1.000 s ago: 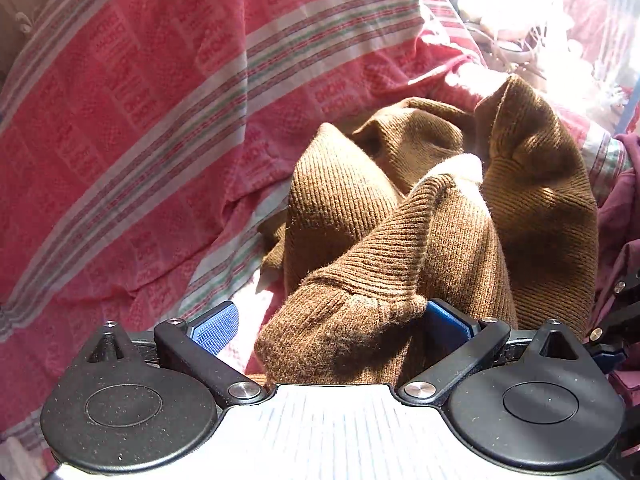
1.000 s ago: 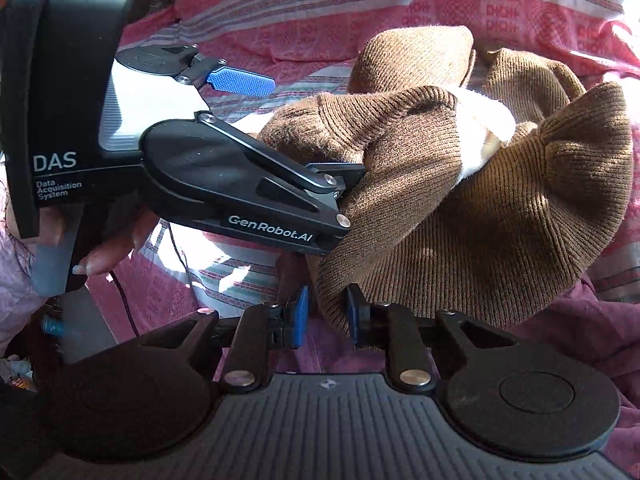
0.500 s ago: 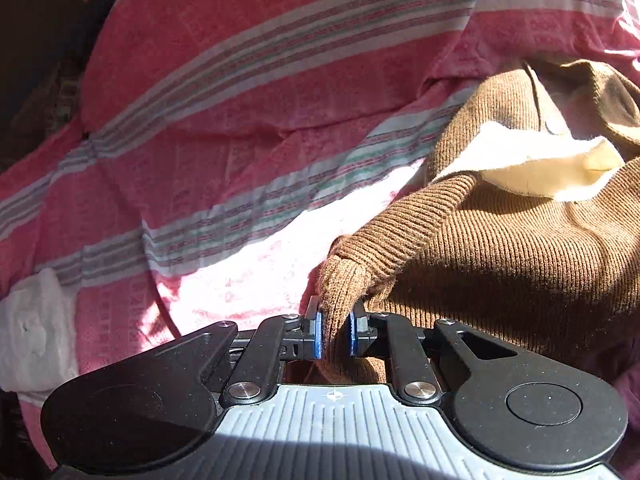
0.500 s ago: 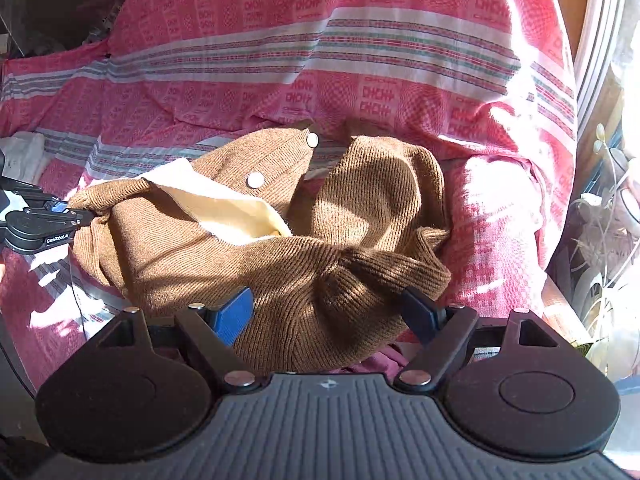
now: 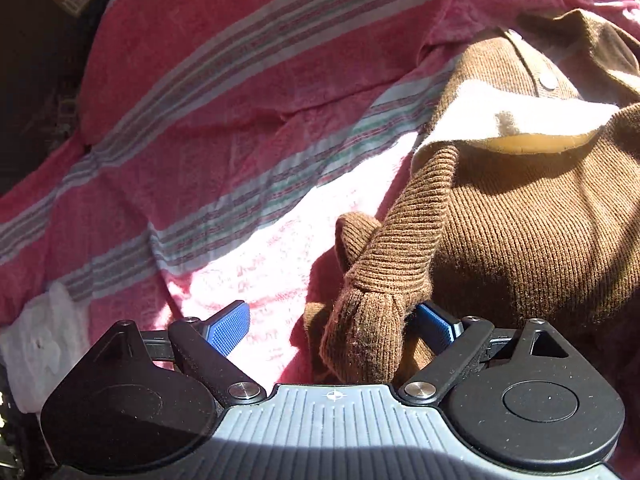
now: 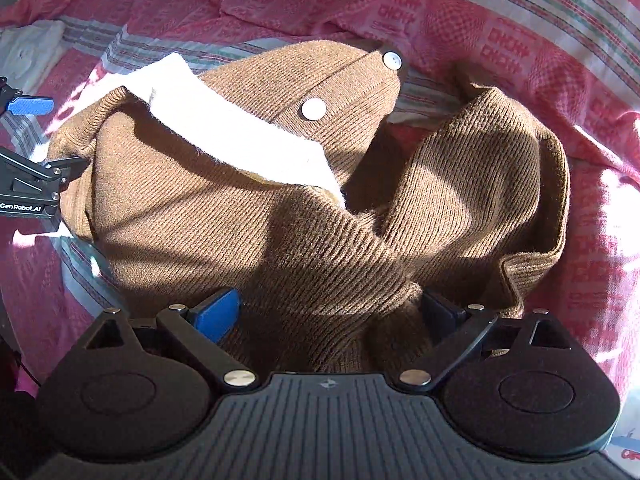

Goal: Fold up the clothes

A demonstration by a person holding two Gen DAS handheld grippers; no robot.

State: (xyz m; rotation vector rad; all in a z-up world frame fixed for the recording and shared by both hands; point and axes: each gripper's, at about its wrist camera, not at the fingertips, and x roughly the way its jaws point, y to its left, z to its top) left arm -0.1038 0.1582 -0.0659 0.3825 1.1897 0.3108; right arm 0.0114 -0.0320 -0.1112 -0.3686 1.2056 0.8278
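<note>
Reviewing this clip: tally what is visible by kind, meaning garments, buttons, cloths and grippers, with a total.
Brown ribbed knit cardigan with cream lining: 1
Round pale buttons on it: 2
Pink striped woven cloth: 1
White cloth at the edge: 1
Grippers, left and right: 2
Total: 7

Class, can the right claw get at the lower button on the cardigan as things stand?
Probably yes. The right claw is open, the lower button lies uncovered on the cardigan, and only rumpled knit lies between.

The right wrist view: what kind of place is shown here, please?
Probably a home, on a bed or sofa. A brown knit cardigan with white buttons lies crumpled on a pink striped woven cover, in strong sunlight.
</note>
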